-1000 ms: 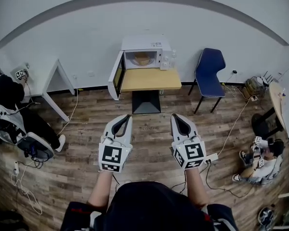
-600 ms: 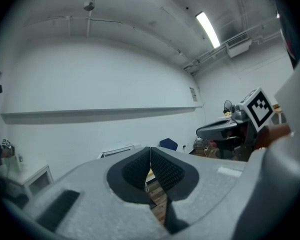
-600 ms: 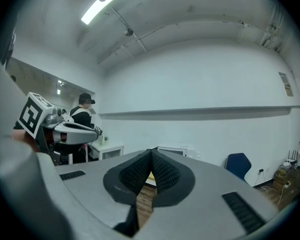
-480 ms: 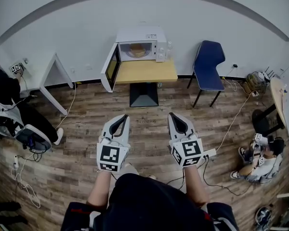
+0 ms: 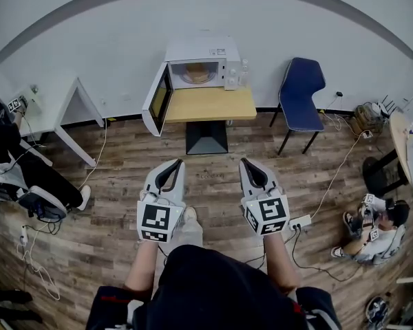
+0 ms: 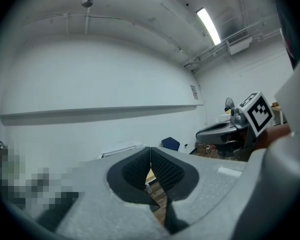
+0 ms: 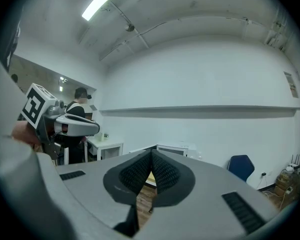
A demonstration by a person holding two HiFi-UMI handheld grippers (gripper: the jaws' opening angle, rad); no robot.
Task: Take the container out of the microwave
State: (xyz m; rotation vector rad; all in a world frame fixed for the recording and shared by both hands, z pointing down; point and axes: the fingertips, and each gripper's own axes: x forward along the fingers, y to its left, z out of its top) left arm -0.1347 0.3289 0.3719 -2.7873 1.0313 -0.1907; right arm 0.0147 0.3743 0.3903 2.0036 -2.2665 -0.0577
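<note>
A white microwave (image 5: 201,62) stands on a small wooden table (image 5: 206,104) against the far wall, its door (image 5: 158,100) swung open to the left. Inside it sits a light brown container (image 5: 198,75). My left gripper (image 5: 174,165) and right gripper (image 5: 246,163) are held side by side over the wooden floor, well short of the table, both pointing at the microwave. Both are shut and hold nothing. The left gripper (image 6: 150,150) shows ribbed pads pressed together in its own view, as does the right gripper (image 7: 151,153).
A blue chair (image 5: 299,91) stands right of the table and a white desk (image 5: 62,100) left of it. One person sits at far left (image 5: 14,163), another on the floor at right (image 5: 373,227). A power strip (image 5: 300,222) and cables lie on the floor.
The table and microwave look slightly nearer. A shoe has come into view under the left gripper. Both grippers remain shut and side by side.
</note>
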